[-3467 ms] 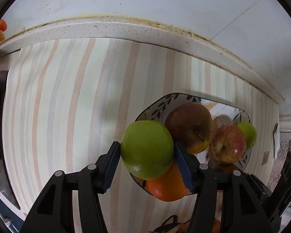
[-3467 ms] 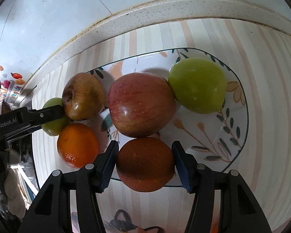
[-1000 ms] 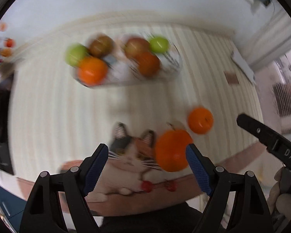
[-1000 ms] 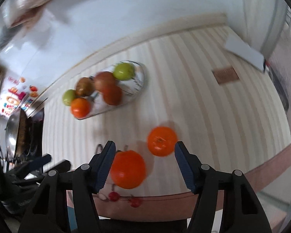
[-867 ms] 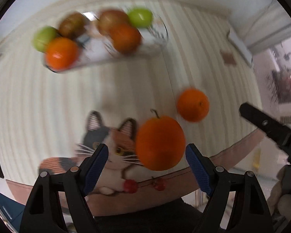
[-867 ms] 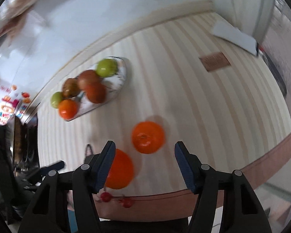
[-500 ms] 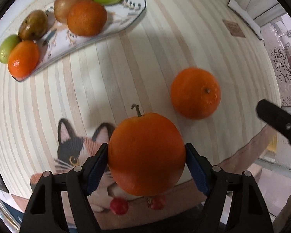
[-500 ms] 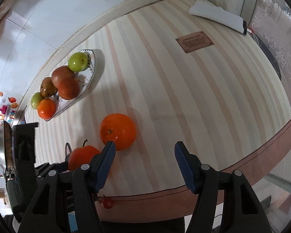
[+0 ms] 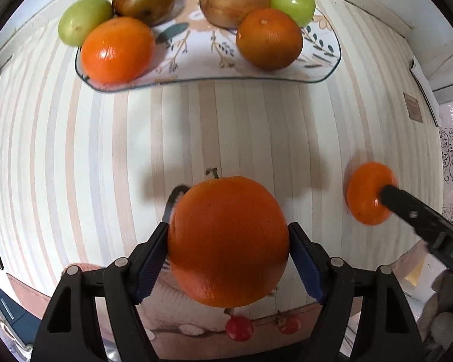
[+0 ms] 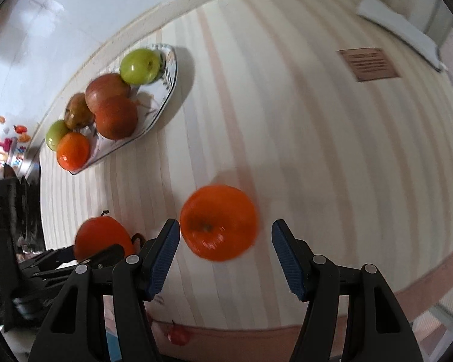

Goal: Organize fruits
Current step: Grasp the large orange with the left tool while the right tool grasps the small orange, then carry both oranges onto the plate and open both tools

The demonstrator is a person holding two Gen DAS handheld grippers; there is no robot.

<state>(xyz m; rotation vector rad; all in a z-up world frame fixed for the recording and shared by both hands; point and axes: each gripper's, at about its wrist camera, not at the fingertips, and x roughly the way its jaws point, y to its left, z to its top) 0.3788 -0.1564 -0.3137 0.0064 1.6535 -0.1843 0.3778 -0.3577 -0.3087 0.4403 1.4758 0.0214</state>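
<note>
A big orange with a stem (image 9: 226, 241) sits on the striped cloth between the blue pads of my left gripper (image 9: 228, 229), and both pads press on its sides. The right wrist view shows this orange (image 10: 101, 235) at lower left. A second, flatter orange (image 10: 219, 221) lies between the jaws of my right gripper (image 10: 226, 224), which stands open with a gap on the right side. In the left wrist view that orange (image 9: 362, 199) is at the right, partly behind a right finger (image 9: 407, 208). The patterned plate (image 9: 211, 75) at the back holds several apples and oranges.
A cat picture and small red fruits (image 9: 239, 327) mark the cloth's near edge. A brown label (image 10: 368, 65) and a white folded item (image 10: 398, 30) lie far right. A dark stove (image 10: 12, 211) stands left. The wall runs behind the plate.
Both grippers have come down to the cloth. The left jaws narrowed onto the stemmed orange. The right gripper shifted over the second orange, which now lies between its jaws.
</note>
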